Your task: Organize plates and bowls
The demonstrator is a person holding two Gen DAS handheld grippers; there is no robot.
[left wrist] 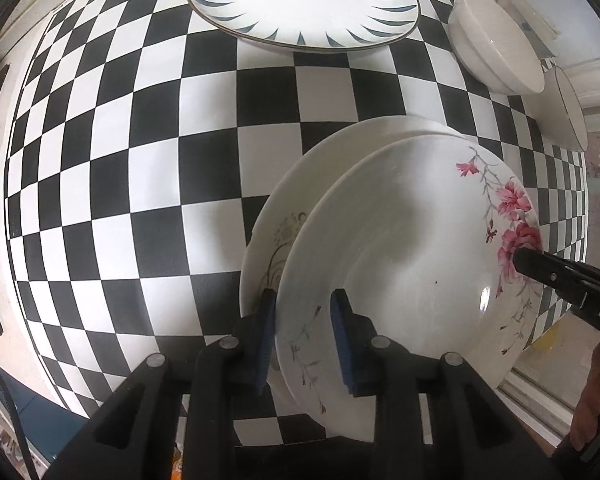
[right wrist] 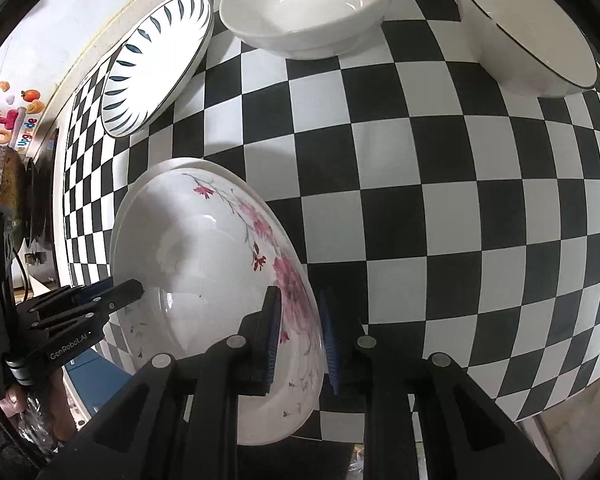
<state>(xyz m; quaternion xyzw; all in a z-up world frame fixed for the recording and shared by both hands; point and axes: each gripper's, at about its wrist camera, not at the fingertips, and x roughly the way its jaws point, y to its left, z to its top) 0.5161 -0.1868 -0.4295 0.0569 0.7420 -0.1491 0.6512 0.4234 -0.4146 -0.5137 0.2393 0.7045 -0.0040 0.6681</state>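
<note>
A white plate with pink flowers (left wrist: 412,248) lies on top of another white plate (left wrist: 272,224) with a faint grey-brown motif, on the checkered table. My left gripper (left wrist: 303,334) straddles the flowered plate's near rim, one blue pad on each side, jaws not closed on it. My right gripper (right wrist: 298,338) straddles the opposite rim of the same plate (right wrist: 204,264) by the pink flowers, with a gap at its right pad. Each gripper shows in the other's view: the right (left wrist: 540,266), the left (right wrist: 128,292).
A blue-leaf patterned plate (left wrist: 300,0) lies at the far side; it also shows in the right wrist view (right wrist: 156,64). A white bowl (right wrist: 308,8) and a dark-rimmed white bowl (right wrist: 528,32) stand beyond. The table edge (left wrist: 32,364) runs near left.
</note>
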